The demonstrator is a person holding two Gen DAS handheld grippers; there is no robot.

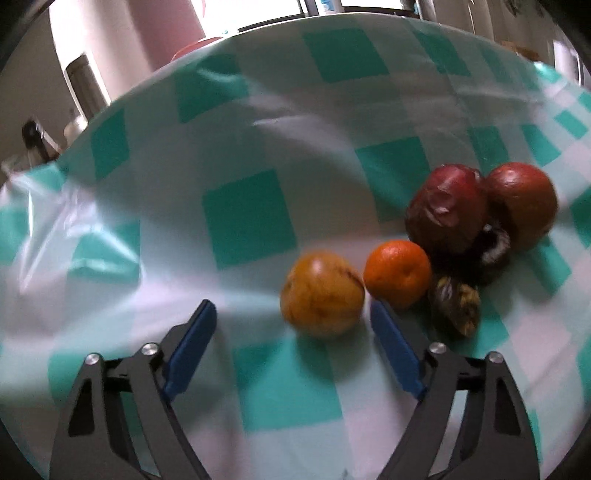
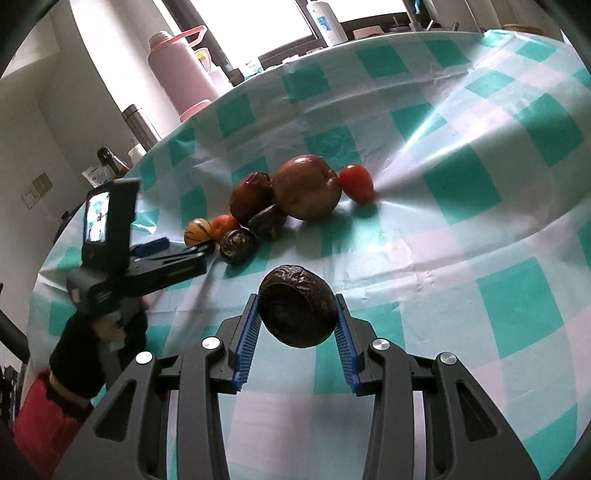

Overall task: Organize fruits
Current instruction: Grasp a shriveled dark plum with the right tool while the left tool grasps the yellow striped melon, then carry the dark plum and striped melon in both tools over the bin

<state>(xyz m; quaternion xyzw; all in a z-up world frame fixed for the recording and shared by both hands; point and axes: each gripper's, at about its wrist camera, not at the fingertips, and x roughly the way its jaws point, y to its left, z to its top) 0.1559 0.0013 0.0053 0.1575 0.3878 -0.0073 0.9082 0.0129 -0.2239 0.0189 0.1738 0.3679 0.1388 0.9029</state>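
On the teal-checked tablecloth (image 1: 251,214) lies a cluster of fruit. My left gripper (image 1: 291,314) is open, and a yellow fruit (image 1: 321,295) lies just ahead between its blue fingertips, which are not pressing on it. Right of it sit an orange (image 1: 397,273), a wrinkled dark red fruit (image 1: 445,210), a red-brown apple (image 1: 521,203) and two small dark shrivelled fruits (image 1: 456,302). My right gripper (image 2: 297,299) is shut on a dark wrinkled round fruit (image 2: 295,314), held above the cloth nearer than the cluster. A small red tomato (image 2: 356,182) lies beside the apple (image 2: 306,186).
A pink bottle (image 2: 181,74), a steel flask (image 2: 140,125) and a white bottle (image 2: 327,20) stand beyond the table's far edge. A gloved hand (image 2: 99,332) with a red sleeve holds the left gripper at the table's left side. Bare cloth (image 2: 498,240) stretches to the right.
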